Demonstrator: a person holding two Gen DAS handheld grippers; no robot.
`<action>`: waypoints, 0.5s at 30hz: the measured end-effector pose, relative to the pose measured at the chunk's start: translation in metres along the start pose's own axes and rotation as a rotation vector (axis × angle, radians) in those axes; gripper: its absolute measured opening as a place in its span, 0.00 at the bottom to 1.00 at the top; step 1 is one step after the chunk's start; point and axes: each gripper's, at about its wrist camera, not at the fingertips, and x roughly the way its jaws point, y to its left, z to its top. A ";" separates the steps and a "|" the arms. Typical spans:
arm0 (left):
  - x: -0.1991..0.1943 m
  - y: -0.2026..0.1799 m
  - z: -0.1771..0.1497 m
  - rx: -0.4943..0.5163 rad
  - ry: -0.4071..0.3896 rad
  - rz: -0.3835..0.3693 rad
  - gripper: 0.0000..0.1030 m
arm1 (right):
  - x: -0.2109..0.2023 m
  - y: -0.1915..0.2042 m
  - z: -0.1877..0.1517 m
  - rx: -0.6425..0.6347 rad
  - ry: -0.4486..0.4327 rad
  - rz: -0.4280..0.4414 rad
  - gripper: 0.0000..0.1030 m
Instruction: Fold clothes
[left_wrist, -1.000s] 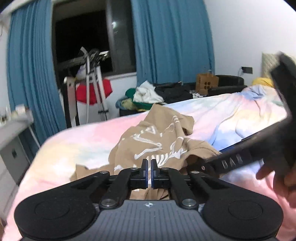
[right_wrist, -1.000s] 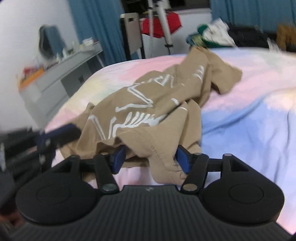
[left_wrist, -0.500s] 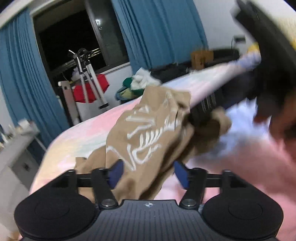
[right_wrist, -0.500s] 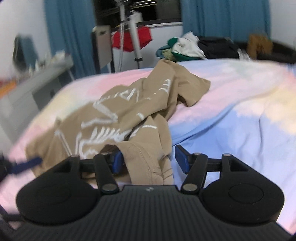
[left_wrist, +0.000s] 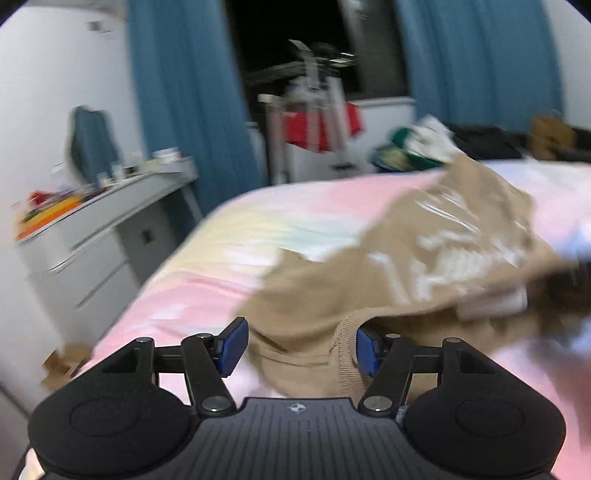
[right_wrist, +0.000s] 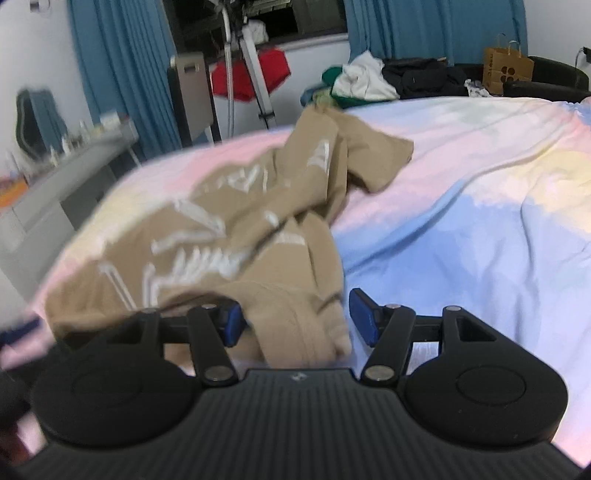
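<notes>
Left gripper (left_wrist: 297, 345) closing around tan shirt (left_wrist: 424, 266) collar (pads not yet pressing). Right gripper (right_wrist: 295, 319) spread, shirt hem between.

light: even indoor | blur: heavy motion (left view worst) | edges: fisheye-bent

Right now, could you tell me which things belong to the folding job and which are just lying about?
Job: tan shirt, bed, left gripper, right gripper.
Lying about: clothes pile, paper bag, dresser, tripod.
</notes>
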 end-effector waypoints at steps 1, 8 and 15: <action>0.000 0.004 0.000 -0.017 0.004 0.021 0.59 | 0.005 0.003 -0.004 -0.028 0.025 -0.028 0.59; -0.006 0.012 -0.009 -0.031 0.071 0.055 0.57 | 0.007 -0.002 -0.021 0.041 0.025 -0.146 0.58; -0.003 0.009 -0.019 -0.127 0.167 -0.018 0.44 | -0.030 -0.011 -0.017 0.158 -0.225 -0.183 0.23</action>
